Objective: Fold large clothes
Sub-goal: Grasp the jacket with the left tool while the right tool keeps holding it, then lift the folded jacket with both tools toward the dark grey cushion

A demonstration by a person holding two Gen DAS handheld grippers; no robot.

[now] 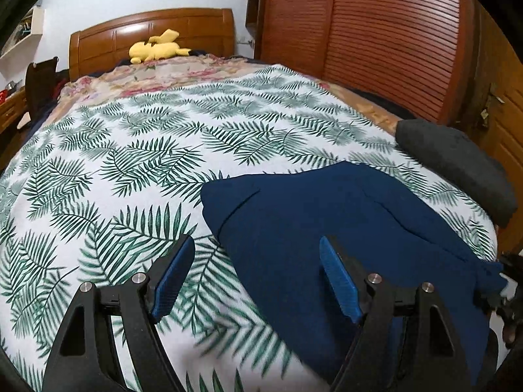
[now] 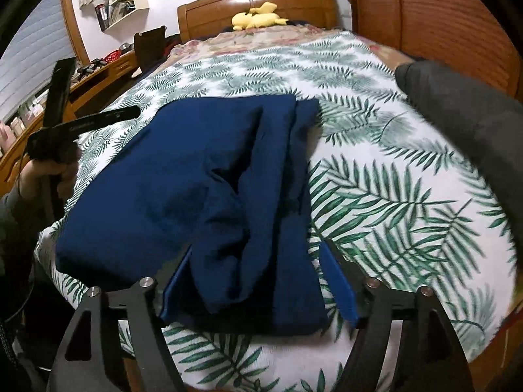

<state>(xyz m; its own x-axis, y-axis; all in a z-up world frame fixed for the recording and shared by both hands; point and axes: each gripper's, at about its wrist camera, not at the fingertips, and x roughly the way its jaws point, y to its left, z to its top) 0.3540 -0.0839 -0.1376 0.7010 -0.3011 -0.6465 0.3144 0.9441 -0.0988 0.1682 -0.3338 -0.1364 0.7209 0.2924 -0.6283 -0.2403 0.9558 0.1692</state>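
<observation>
Right wrist view shows the right gripper (image 2: 258, 277) spread wide, straddling the partly folded navy-blue cloth garment's (image 2: 183, 176) near hem at 6 o'clock, probably to pinch it; left gripper (image 1: 256, 277) gapes empty over the leaf-print bedspread (image 1: 130, 150).

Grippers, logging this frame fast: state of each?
Left gripper: jaws open, holding nothing.
Right gripper: jaws open around the navy garment, not clamped.

A navy blue garment (image 2: 209, 176), partly folded into long overlapping layers, lies flat on the bed. Its near end sits bunched between the right fingers (image 2: 340, 289); it spreads ahead from there.
</observation>
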